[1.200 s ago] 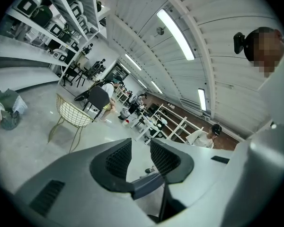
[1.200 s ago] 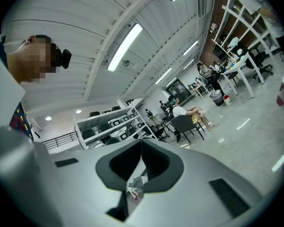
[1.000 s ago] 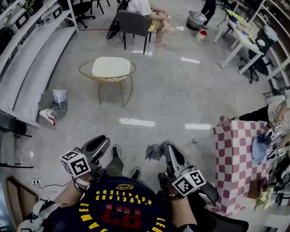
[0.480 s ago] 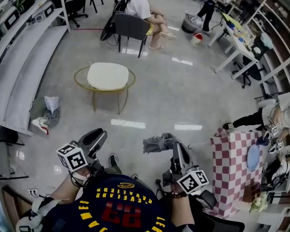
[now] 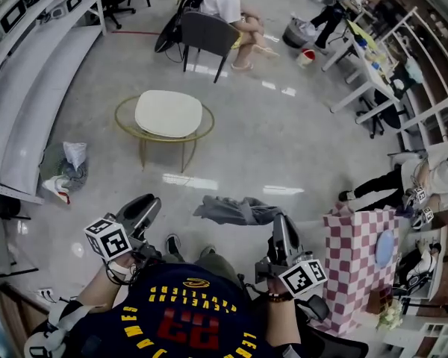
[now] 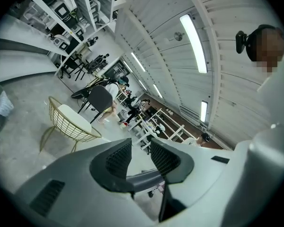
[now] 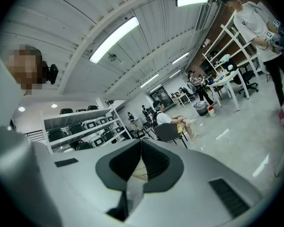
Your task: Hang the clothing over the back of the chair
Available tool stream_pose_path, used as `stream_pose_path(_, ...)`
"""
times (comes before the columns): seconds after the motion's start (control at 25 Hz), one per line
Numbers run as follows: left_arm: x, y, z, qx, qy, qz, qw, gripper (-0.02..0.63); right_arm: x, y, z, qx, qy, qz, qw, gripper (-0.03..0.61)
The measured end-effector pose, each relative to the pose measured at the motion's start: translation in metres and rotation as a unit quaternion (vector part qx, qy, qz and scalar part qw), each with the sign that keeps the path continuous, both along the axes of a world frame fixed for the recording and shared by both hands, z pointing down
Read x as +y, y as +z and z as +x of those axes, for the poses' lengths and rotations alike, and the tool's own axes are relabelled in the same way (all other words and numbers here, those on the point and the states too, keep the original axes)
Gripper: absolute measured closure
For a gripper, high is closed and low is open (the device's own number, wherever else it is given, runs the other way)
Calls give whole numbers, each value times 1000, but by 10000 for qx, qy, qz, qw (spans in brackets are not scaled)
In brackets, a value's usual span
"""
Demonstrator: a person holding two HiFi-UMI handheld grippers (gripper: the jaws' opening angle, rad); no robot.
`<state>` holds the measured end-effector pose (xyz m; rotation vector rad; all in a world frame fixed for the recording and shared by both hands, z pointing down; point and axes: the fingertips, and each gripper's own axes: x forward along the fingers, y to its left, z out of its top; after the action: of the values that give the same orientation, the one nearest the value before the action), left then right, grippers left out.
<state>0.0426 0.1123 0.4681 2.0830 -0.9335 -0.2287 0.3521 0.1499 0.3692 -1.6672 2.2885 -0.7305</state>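
The gold wire chair (image 5: pixel 168 115) with a white seat cushion stands on the floor ahead of me; in the left gripper view the chair (image 6: pixel 68 124) sits at the left. Grey clothing (image 5: pixel 235 211) hangs out to the left from my right gripper (image 5: pixel 278 222), whose jaws are shut on one end of it. In the right gripper view a thin pale strip of the clothing (image 7: pixel 134 190) shows between the pads of that gripper (image 7: pixel 141 148). My left gripper (image 5: pixel 143 204) is level with it at the left, apart from the cloth. Its pads (image 6: pixel 119 157) stand a little apart, the left gripper (image 6: pixel 140 150) empty.
A person sits on a dark chair (image 5: pixel 206 36) beyond the gold chair. White shelving (image 5: pixel 30 88) runs along the left, with a heap of cloth and a shoe (image 5: pixel 69 168) at its foot. A red-checked table (image 5: pixel 358 256) stands close on my right, a person (image 5: pixel 433 171) beside it.
Both grippers have moved forward toward the gold chair. The grey clothing, bunched at the right gripper before, now stretches out to the left.
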Motion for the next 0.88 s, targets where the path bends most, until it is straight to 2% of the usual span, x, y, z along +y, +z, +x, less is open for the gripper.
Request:
stream_pose_path(0.32,-31,15,-12,-109,-234,-171,9995,485,-49,31,-14,-178,-289,-250,9991,560)
stream_pose_path(0.68,-97,15,-15,-269,-723,-203,9968,485,-153,30,-21,-289,-889,-124,9955,560)
stream_pose_path(0.88,-146,11,-1,-252,-860,-224,9957,485,-211,45,-7,-270,-1028,-323,9938,560)
